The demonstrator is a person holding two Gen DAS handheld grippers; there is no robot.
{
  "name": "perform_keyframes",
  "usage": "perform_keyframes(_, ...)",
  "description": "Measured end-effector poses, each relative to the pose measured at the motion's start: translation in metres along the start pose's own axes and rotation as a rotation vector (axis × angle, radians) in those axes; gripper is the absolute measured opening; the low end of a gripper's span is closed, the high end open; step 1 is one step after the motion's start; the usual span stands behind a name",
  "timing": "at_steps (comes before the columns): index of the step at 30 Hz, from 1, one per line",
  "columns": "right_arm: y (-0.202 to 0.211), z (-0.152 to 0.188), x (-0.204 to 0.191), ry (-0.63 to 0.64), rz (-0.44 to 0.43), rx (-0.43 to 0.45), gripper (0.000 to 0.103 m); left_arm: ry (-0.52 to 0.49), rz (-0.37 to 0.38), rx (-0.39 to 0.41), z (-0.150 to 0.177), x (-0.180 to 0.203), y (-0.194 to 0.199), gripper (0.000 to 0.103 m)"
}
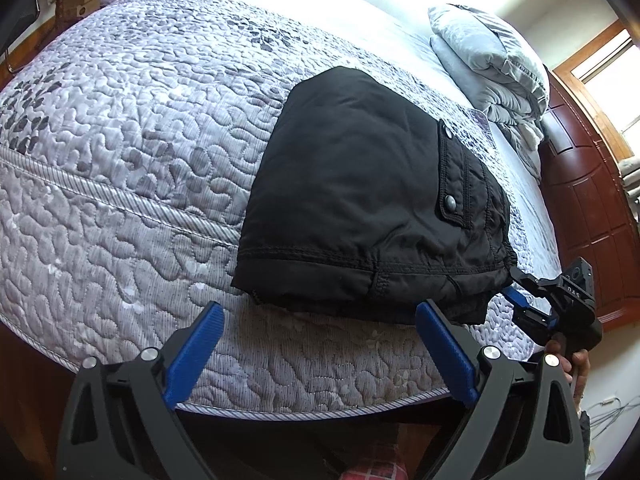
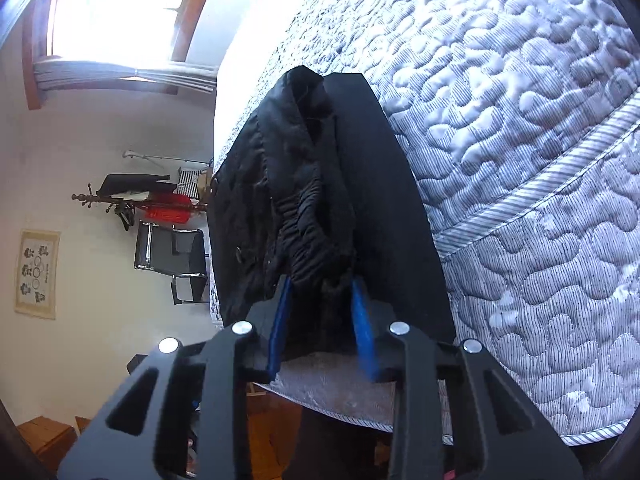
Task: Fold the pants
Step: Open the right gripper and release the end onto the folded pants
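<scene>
Your left camera looks down over the bed's (image 1: pixel 120 152) edge; your right sits close, rolled sideways. Both share the pants (image 1: pixel 360 184).

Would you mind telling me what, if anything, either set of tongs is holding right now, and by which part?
The right tongs pinch the folded black pants by the gathered elastic waistband at their edge. The left tongs are open, holding nothing.

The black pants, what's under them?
The black pants lie folded on the quilted bedspread. Whatever sits between their folded layers is covered.
</scene>
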State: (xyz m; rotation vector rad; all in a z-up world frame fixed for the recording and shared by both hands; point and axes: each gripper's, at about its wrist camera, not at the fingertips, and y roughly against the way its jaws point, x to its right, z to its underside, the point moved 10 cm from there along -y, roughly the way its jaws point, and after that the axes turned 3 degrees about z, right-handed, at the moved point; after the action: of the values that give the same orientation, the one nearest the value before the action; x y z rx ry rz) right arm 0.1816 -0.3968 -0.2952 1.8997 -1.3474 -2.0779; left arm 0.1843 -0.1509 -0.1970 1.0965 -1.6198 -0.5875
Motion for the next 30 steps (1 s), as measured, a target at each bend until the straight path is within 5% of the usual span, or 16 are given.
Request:
perform_keyframes(10, -0.015, -0.001, 0.020, -0.042, 0.001, -0.022, 0.030, -0.014, -0.022, 0.019, -0.003, -0.002, 0.004, 0.097)
perform_keyframes(15, -0.011, 0.000, 0.016, 0.004, 0.031, -0.013, 0.039, -0.030, -0.039, 0.032, -0.007, -0.001, 0.009, 0.097)
perform_keyframes(30, 0.069, -0.012, -0.039, 0.339, 0.454, 0.258, 0.063, -0.157, -0.146, 0.134, -0.032, 0.025, 0.048, 0.097)
